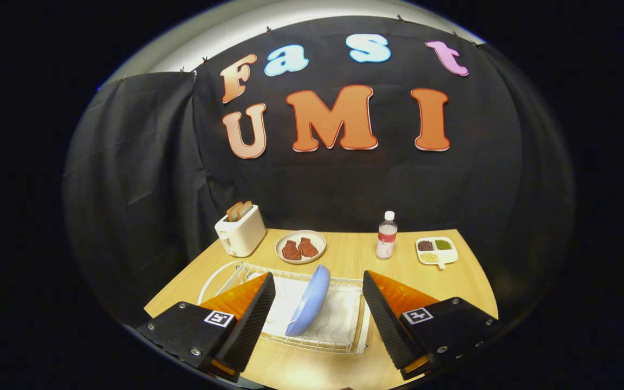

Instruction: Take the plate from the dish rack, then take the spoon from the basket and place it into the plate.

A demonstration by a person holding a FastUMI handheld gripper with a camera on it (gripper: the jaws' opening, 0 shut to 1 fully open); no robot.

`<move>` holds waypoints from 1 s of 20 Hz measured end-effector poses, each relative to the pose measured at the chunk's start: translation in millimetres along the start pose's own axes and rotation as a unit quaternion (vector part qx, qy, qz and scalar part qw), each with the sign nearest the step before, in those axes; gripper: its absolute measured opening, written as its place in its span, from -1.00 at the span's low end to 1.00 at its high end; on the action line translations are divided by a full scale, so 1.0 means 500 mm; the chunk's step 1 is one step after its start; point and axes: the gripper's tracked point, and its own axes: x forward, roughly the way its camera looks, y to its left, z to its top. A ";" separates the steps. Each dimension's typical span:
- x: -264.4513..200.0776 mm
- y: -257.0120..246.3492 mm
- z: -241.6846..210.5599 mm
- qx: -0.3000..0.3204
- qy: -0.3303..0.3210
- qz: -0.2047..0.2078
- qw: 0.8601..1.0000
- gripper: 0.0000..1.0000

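Observation:
A light blue plate (pixel 309 299) stands on its edge in a white wire dish rack (pixel 339 342) on the wooden table. My gripper (pixel 318 295) is open, its two fingers wide apart on either side of the plate, which leans in the gap between them without touching either. The left finger (pixel 252 314) hides part of the rack's left side. A white cloth or mat lies under the rack.
Beyond the rack stand a white toaster (pixel 240 230) with bread slices, a round plate with two brown pieces of food (pixel 300 247), a small bottle (pixel 386 235) and a white divided dish of beans (pixel 436 251). Black cloth walls close the table's back and left.

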 end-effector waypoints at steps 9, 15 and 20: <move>0.167 -0.017 -0.104 -0.018 0.181 -0.035 0.983 0.77; 0.251 -0.021 -0.161 -0.031 0.266 -0.057 0.962 0.54; 0.294 -0.014 -0.211 -0.039 0.324 -0.076 0.942 0.27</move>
